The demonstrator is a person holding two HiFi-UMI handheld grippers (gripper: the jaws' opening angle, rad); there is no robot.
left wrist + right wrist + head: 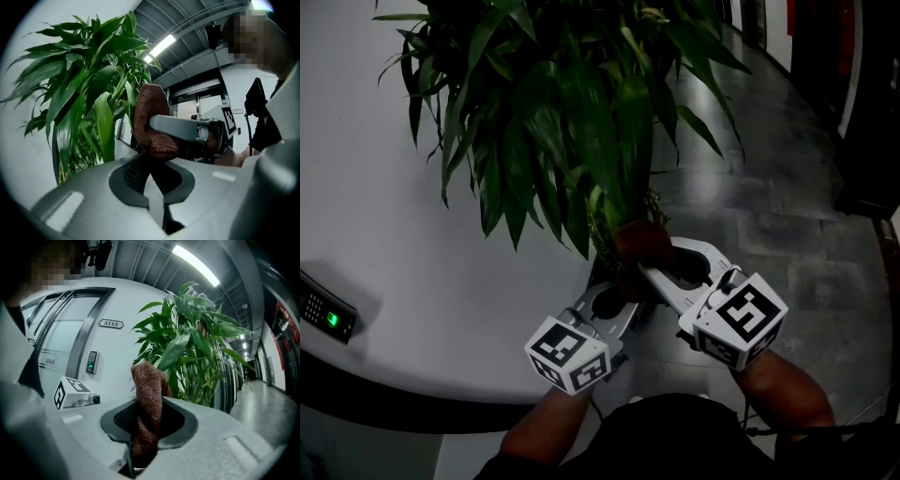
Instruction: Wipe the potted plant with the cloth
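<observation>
The potted plant (562, 112) fills the top of the head view with long green leaves; its pot is hidden. A brown cloth (643, 240) sits bunched at the foot of the foliage, and my right gripper (643, 268) is shut on it. In the right gripper view the cloth (147, 394) stands up out of the right gripper (143, 430), with the plant (197, 348) just behind. My left gripper (625, 300) lies just below the cloth, shut. In the left gripper view a thin dark leaf (157, 171) runs from the shut left gripper (153, 190) up to the cloth (152, 122).
A curved white wall (422, 234) carries an access keypad (326, 315) with a green light. A door with a number plate (111, 323) stands by it. Grey tiled floor (787, 216) stretches to the right, past dark doors (872, 112).
</observation>
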